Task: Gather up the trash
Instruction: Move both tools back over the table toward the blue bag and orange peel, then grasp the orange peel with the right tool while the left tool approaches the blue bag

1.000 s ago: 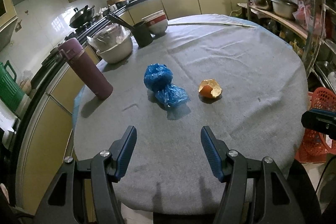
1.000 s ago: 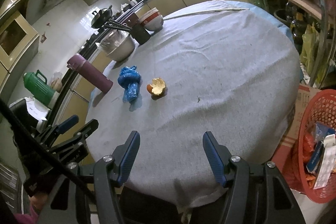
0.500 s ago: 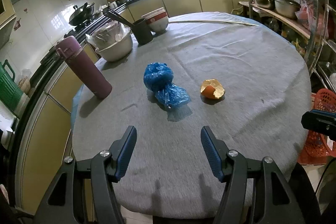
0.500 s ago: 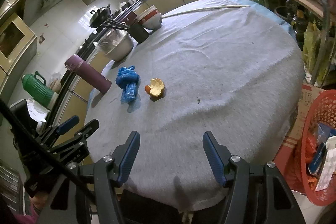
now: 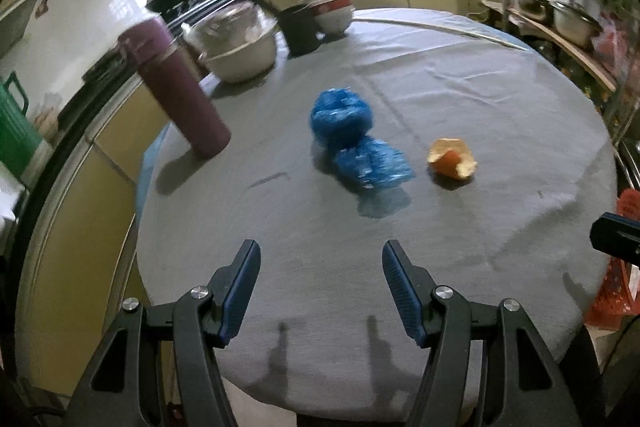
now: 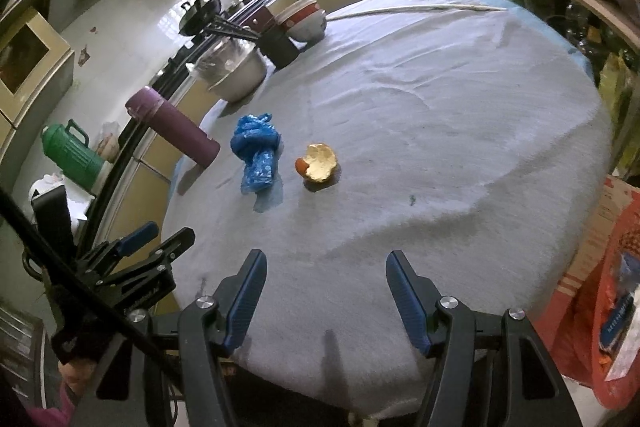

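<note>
Both grippers nearer blue bag (image 5: 356, 143) and orange peel (image 5: 452, 159), jaws wide, empty, purple flask (image 5: 176, 95) beside.

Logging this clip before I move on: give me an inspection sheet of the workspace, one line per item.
Surface: round table under a grey cloth, wrinkled.
Job's things: blue plastic bag, crumpled, beside an orange peel; apart, both untouched.
Clutter: purple flask, covered metal bowl, black cup, stacked bowls along the far left edge.
Grippers: left gripper and right gripper, jaws open, empty, short of the trash.
Cables: black cable by the left gripper.
Surroundings: kitchen counters, pot rack, red basket on the floor.
</note>
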